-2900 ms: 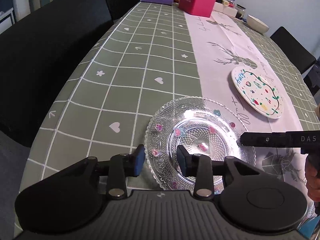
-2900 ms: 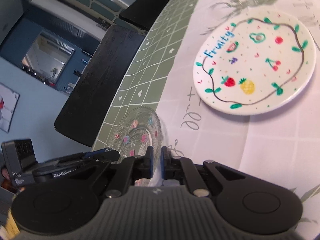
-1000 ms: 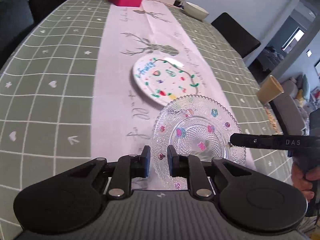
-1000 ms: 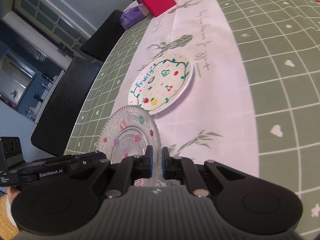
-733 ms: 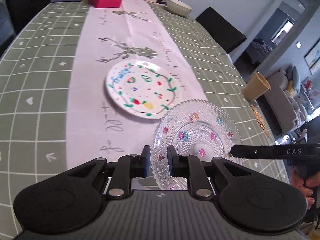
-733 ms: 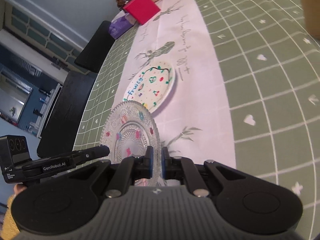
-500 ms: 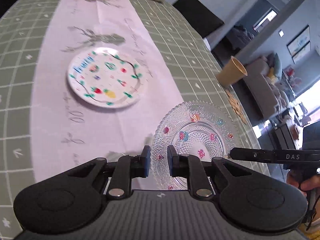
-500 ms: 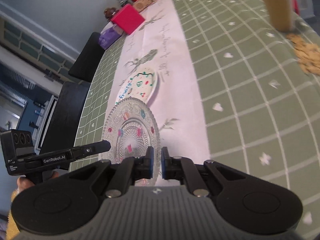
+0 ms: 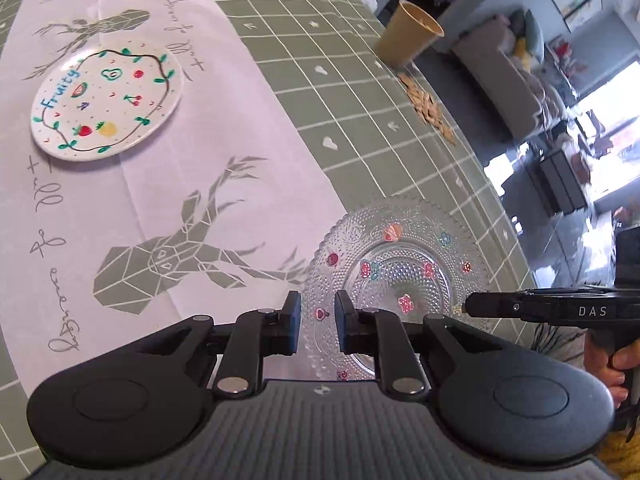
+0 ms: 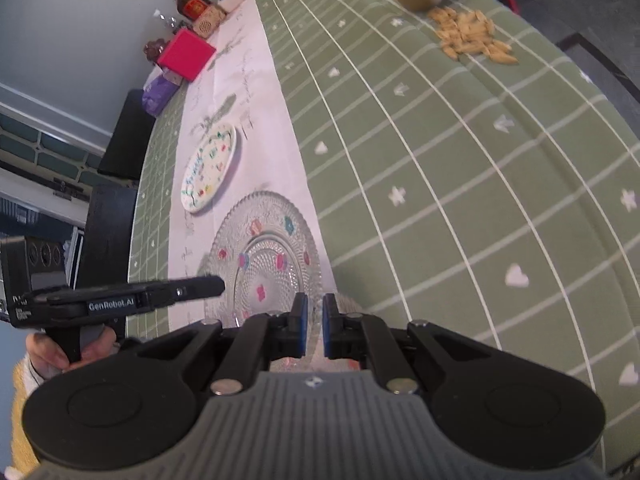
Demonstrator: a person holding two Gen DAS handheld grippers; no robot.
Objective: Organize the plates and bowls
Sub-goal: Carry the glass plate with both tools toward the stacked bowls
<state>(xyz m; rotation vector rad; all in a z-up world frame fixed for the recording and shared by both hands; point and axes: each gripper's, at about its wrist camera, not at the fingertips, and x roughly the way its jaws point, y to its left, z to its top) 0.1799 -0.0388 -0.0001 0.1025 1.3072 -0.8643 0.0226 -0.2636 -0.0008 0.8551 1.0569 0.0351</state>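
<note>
Gripping glass plate (image 9: 396, 264) both fingers, red box (image 10: 186, 54) only in right view

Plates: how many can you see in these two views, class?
2. A glass plate held between both grippers; a white fruit-painted plate lying on the table runner. Others may be out of view.

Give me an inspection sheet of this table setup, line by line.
Surface: table under a green grid cloth, with a white deer runner.
Job's things: glass plate held by its rim; Fruity plate flat on the runner.
Clutter: paper cup, scattered snack pieces, pink box, bottle.
Grippers: left gripper and right gripper each shut on the glass plate's rim.
Cables: nothing seen.
Surroundings: black chairs, sofa.
</note>
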